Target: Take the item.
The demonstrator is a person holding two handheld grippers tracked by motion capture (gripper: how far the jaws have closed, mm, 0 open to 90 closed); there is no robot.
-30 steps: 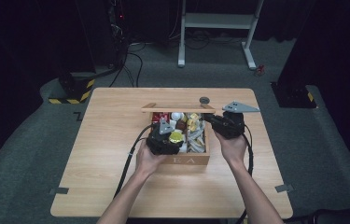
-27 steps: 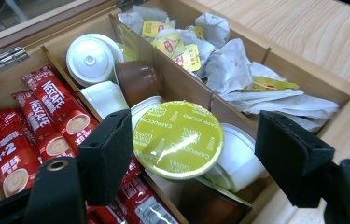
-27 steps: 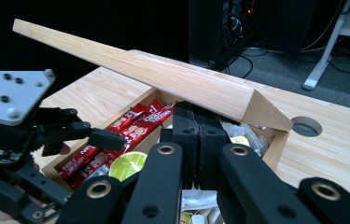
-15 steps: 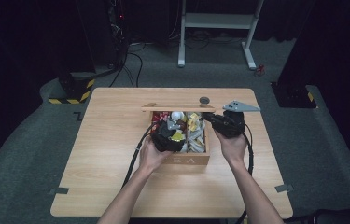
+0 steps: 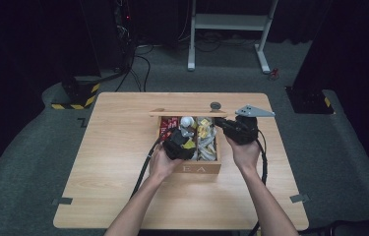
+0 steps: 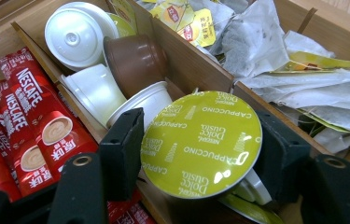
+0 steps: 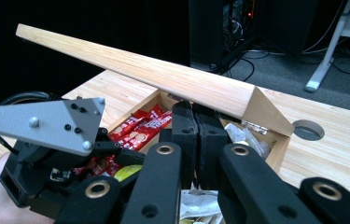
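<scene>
A wooden tea box (image 5: 197, 168) stands open at mid-table, its lid (image 5: 187, 113) raised at the back. My left gripper (image 5: 182, 142) hovers over the box's middle compartment. In the left gripper view it (image 6: 200, 147) is shut on a capsule with a green "Cappuccino" foil top (image 6: 200, 135). Under it lie white capsules (image 6: 74, 35) and a brown one (image 6: 133, 60). My right gripper (image 5: 222, 124) sits at the box's right side. Its jaws are pressed together (image 7: 196, 121) below the lid (image 7: 163, 77), with nothing seen between them.
Red Nescafe sachets (image 6: 28, 112) fill the left compartment, tea bags (image 6: 303, 88) the right one. A round cable hole (image 5: 215, 105) sits in the table behind the box. Bare tabletop (image 5: 118, 162) lies left, right and in front. Cables trail from both grippers toward the person.
The left gripper has shifted slightly up and to the right over the box with the capsule in it. The right gripper has hardly moved.
</scene>
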